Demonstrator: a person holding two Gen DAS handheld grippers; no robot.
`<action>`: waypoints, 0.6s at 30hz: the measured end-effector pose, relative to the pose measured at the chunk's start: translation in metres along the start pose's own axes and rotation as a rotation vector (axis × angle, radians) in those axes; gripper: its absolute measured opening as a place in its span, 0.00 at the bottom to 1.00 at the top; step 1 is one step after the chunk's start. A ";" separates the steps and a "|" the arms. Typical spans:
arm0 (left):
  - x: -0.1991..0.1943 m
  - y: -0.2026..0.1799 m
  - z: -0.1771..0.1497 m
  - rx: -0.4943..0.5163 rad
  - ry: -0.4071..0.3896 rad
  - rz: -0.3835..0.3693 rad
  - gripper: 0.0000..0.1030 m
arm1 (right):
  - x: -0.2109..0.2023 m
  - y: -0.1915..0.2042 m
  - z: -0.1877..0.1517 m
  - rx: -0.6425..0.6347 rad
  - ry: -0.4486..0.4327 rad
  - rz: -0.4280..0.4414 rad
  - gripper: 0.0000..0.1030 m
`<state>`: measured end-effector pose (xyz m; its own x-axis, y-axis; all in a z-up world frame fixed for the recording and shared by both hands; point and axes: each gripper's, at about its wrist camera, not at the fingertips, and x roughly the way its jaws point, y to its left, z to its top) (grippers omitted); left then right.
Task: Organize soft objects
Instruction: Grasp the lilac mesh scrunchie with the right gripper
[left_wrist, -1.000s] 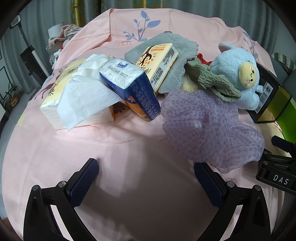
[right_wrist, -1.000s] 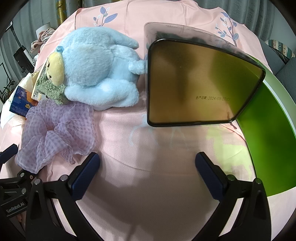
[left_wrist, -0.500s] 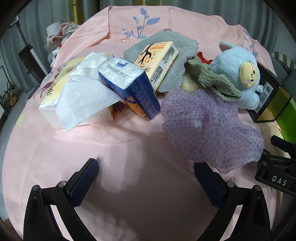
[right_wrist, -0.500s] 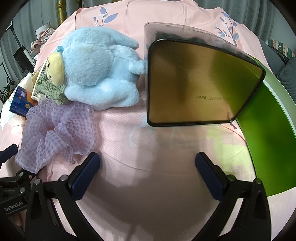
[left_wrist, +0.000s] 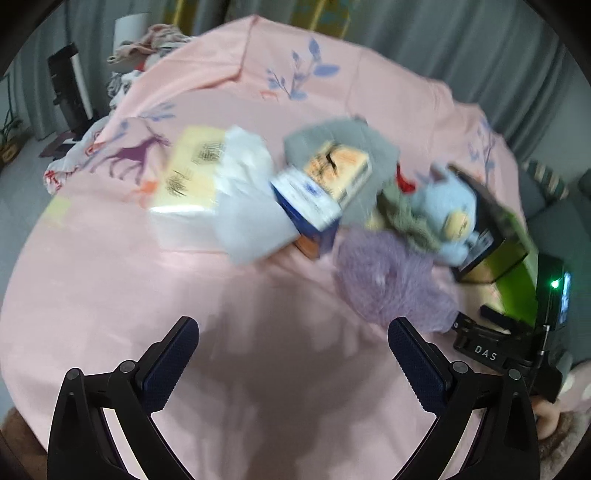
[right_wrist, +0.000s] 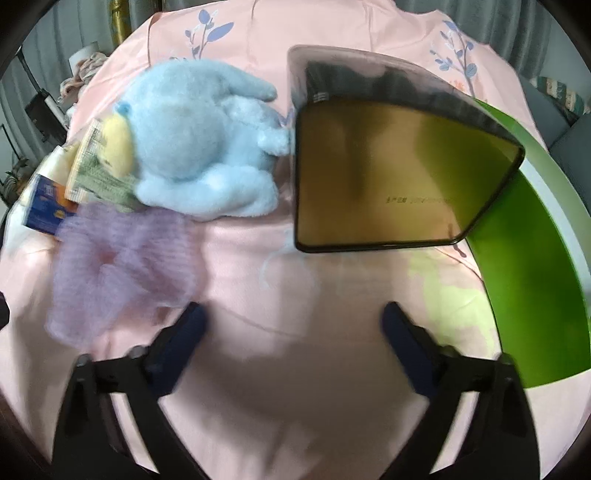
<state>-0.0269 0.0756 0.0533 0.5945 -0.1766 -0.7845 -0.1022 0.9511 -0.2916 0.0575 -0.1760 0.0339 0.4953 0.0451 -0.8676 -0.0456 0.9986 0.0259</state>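
Pink bedsheet (right_wrist: 295, 369); right gripper (right_wrist: 291, 325) closing, empty.

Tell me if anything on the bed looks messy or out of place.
Yes. A loose white tissue sheet spills from the yellow tissue pack, and a blue tissue pack lies tilted against the pile. The black box lies tipped on its side, open toward the camera.

Soft even light — motion blur both views, fisheye-bent edges, faint shadows.
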 end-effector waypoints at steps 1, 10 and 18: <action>-0.005 0.005 0.001 -0.010 -0.008 0.000 1.00 | -0.006 -0.002 0.002 0.021 -0.001 0.033 0.86; -0.017 0.022 0.005 -0.039 -0.047 0.018 0.96 | -0.042 0.021 0.022 0.150 0.004 0.327 0.86; -0.020 0.023 0.006 -0.032 -0.059 0.002 0.73 | 0.007 0.074 0.020 0.095 0.105 0.227 0.49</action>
<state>-0.0367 0.1026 0.0654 0.6400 -0.1587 -0.7518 -0.1284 0.9426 -0.3083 0.0747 -0.1011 0.0391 0.3888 0.2706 -0.8807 -0.0613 0.9614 0.2683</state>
